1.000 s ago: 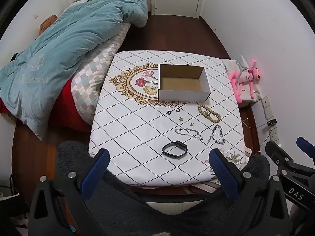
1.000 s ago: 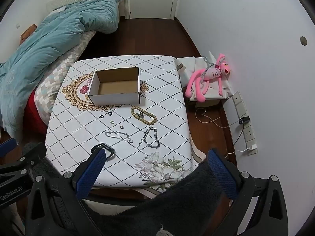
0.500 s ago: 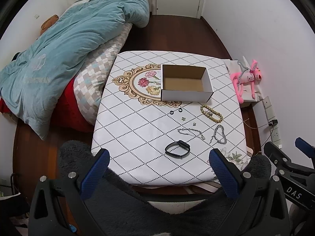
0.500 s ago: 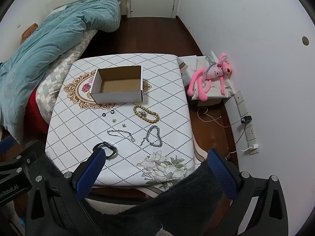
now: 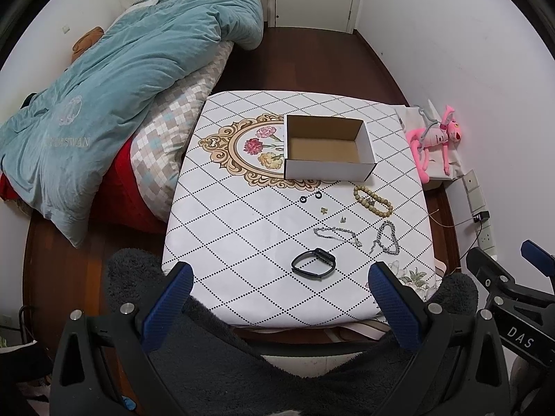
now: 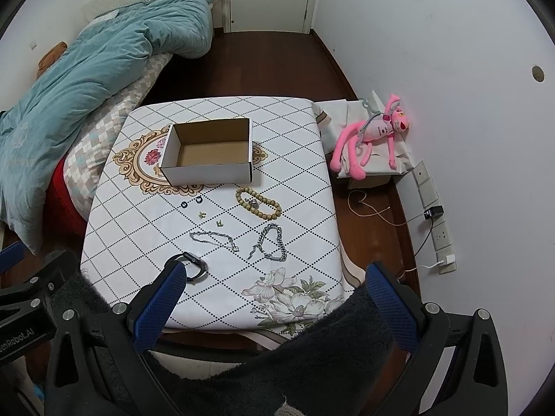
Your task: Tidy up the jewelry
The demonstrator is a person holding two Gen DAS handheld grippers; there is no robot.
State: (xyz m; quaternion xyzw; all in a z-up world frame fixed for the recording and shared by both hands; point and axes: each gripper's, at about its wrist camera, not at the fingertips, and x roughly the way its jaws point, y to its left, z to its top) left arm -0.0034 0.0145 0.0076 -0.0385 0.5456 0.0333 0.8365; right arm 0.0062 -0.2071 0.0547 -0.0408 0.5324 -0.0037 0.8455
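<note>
Left wrist view first: my left claw point(image 5: 279, 298) has its blue fingers point(image 5: 170, 298) spread wide apart with nothing between them, held back off the near edge of the surface point(image 5: 222, 242). My right claw point(image 6: 274, 298) is spread the same way and holds nothing either.

I'll take the cardboard box point(image 5: 327, 150) as my landmark. It sits open and looks bare inside, toward the far side of the surface. Every piece of jewelry lies on my side of it. Just in front of the box are two small black rings point(image 5: 311, 197); a little nearer me are two tiny metal bits point(image 5: 324, 210), too small for me to name. In front of the box's right corner lies the beaded bracelet point(image 5: 373, 201). Nearer still are a thin silver chain point(image 5: 338, 235) and, to its right, a heavier silver chain point(image 5: 386, 242). Farthest from the box, closest to my left claw, is the black band point(image 5: 314, 262).

I judge the sorting has not begun; this is the reach for a first piece. The band looks like the easiest start: bring the left claw down over it, straddle one side of the loop, close, then carry it into the box.
</note>
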